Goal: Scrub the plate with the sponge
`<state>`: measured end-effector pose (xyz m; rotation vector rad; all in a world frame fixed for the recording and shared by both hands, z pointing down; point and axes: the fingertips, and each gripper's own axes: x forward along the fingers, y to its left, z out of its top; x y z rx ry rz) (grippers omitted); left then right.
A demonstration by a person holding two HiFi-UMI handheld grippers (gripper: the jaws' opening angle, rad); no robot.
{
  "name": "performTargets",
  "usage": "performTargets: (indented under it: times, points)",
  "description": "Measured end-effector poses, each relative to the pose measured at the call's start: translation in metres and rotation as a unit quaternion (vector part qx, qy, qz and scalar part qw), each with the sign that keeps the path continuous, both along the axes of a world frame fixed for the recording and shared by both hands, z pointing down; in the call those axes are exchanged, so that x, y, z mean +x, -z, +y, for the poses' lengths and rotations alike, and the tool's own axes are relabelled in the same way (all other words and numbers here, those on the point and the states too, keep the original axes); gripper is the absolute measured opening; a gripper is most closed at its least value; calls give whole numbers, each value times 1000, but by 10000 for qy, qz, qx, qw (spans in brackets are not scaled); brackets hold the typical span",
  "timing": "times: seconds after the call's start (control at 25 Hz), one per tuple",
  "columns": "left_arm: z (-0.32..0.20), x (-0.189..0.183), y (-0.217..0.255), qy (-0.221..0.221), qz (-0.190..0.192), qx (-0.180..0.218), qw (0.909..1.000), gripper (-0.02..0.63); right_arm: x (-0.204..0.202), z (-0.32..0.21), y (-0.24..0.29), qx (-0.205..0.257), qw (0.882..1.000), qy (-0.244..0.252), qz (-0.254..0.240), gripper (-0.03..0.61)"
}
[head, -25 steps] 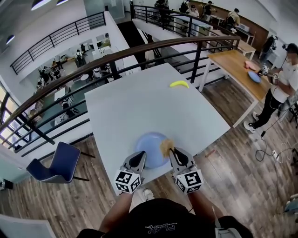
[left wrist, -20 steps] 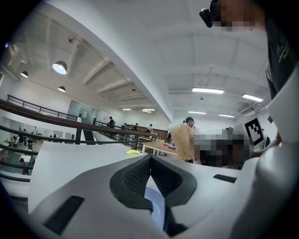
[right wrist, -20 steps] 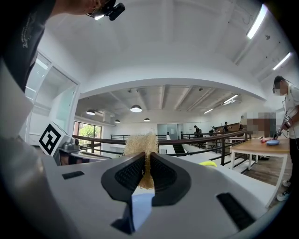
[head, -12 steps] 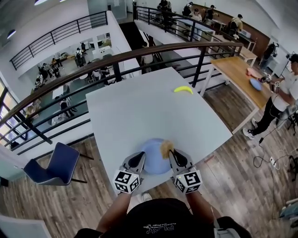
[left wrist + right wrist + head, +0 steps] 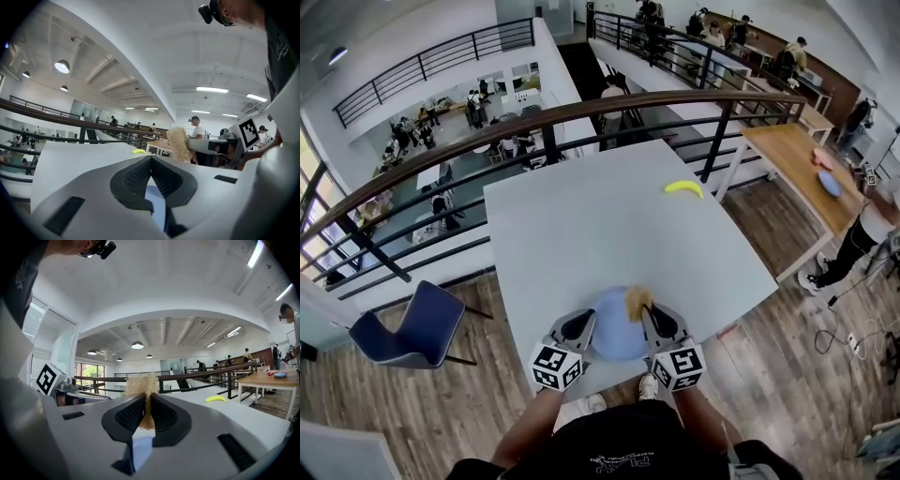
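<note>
**— How far along is the scrubbing?**

— I'm judging it to be under way. My right gripper (image 5: 654,319) is clamping the sponge (image 5: 637,301) between its jaws, and the sponge is sitting on the far right part of the plate (image 5: 617,330). The plate is lying flat at the near edge of the tabletop (image 5: 600,216), just in front of me.

**— And the other side?**

— My left gripper (image 5: 578,325) is holding nothing. Its jaws are pressed together, and the tip is resting at the plate's left rim, steadying it, I think. I can't tell whether it is actually touching.

**— What's left to do?**

— I'm seeing plain blue with no dirt or foam, so I can't say how much has been covered. The middle and the left of the plate are lying bare of the sponge, and I'm guessing they are waiting for a pass.

**— What's changing against a second ago?**

— Not much. Both grippers are keeping the same grip. The plate is looking a little closer to me and to the tabletop's edge, and both grippers are coming with it. The sponge was at the plate's right side and is now lying nearer the far right rim. My head is shifting too, so the banana (image 5: 683,187) is showing further right.
</note>
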<state>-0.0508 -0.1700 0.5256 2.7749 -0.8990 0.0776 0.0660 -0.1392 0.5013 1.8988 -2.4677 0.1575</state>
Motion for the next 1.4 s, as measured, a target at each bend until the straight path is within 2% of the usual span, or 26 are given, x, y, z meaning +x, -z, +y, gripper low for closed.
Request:
performTargets:
  times: [0.24,0.48,0.8,1.0,1.32,1.4]
  points:
    - [-16,9,2,154,121,74,9998,12,-1,-22,-8,-115,9992,362,136,41]
    - [-30,25,-5,345,50,-70,9994,12,12,-43,-9,-63,9976,643,250,41]
    - [-43,33,-29,608,-398,-323,9968,12,19,-60,-20,-135,9950,930,329,41]
    - [-43,34,-49,660,-460,-659,9946,14,23,-66,-31,-246,9938,1022,349,41]
    - [-41,26,-100,974,-861,-1180,9845,17,20,-62,-58,-545,9893,1298,381,41]
    - [-38,22,-116,1056,-956,-1376,9802,65,18,-59,-69,-646,9876,1372,394,41]
